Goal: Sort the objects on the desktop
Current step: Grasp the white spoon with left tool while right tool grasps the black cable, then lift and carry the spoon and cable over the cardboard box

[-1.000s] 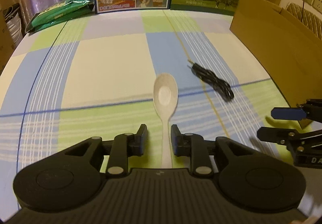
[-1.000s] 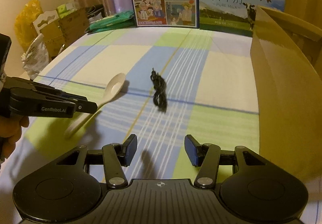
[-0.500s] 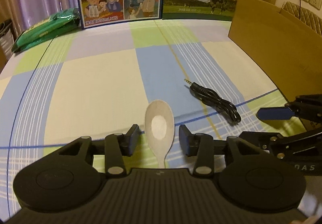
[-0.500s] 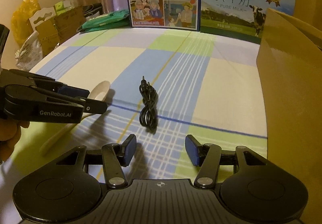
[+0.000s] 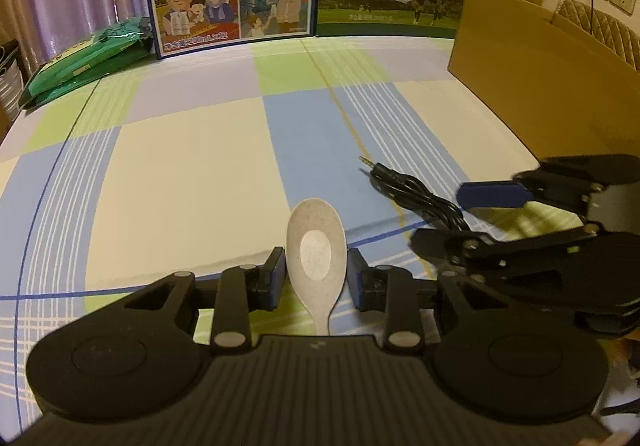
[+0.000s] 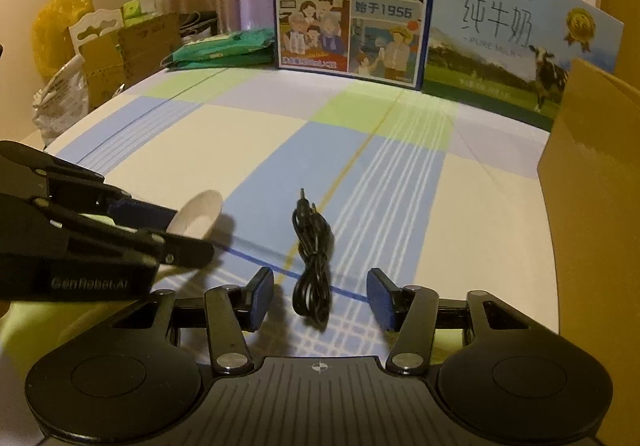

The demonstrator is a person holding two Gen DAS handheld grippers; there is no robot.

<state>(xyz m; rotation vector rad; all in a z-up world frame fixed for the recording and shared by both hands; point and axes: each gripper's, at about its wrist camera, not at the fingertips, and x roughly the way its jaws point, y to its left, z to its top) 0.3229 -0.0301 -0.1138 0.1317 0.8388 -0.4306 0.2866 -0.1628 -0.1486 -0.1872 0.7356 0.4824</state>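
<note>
The left gripper (image 5: 316, 278) is held low and level, pointing forward — its jaws stand apart, a blue-padded finger (image 5: 275, 278) on each side of the gap. The right gripper (image 6: 320, 296) sits just beside it on the right, also low and level, jaws spread wider; its fingers (image 5: 492, 194) reach in from the right edge of the left wrist view.

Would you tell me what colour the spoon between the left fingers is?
The spoon is off-white with fine speckles, clearest in the left wrist view.
</note>
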